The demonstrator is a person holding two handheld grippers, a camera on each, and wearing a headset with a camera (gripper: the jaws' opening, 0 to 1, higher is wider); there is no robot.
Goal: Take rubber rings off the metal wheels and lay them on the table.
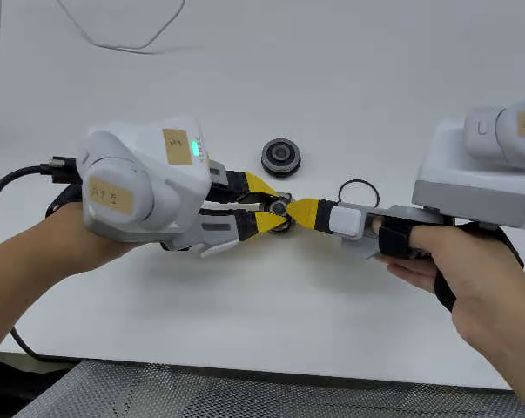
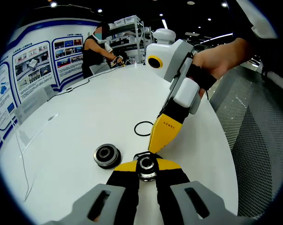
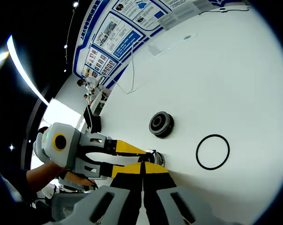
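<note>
- Small metal wheel with a black rubber ring on its rim (image 1: 281,207) sits off the white table (image 1: 245,296), pinched between the yellow-tipped jaws of the left gripper (image 1: 275,211). That gripper is clenched on the wheel from both sides; in the left gripper view the wheel (image 2: 147,168) is centred between the jaw tips.
- Right gripper (image 1: 299,210) comes at the held wheel from the opposite side with its yellow jaws pressed together and their tip right at the wheel's rim. Can't tell whether any rubber is caught between them.
- In the right gripper view the held wheel (image 3: 155,157) is just past that gripper's own closed tips (image 3: 142,168).
- Loose thin black rubber ring (image 1: 359,192) lies flat on the table, near the held wheel, on the right gripper's side and a bit further from the person.
- Second metal wheel with a dark rubber rim (image 1: 281,157) rests on the table beyond the held wheel, apart from it and from the loose ring.
- A hand grips each gripper's handle.
- A black cable runs from the left gripper's rear.
</note>
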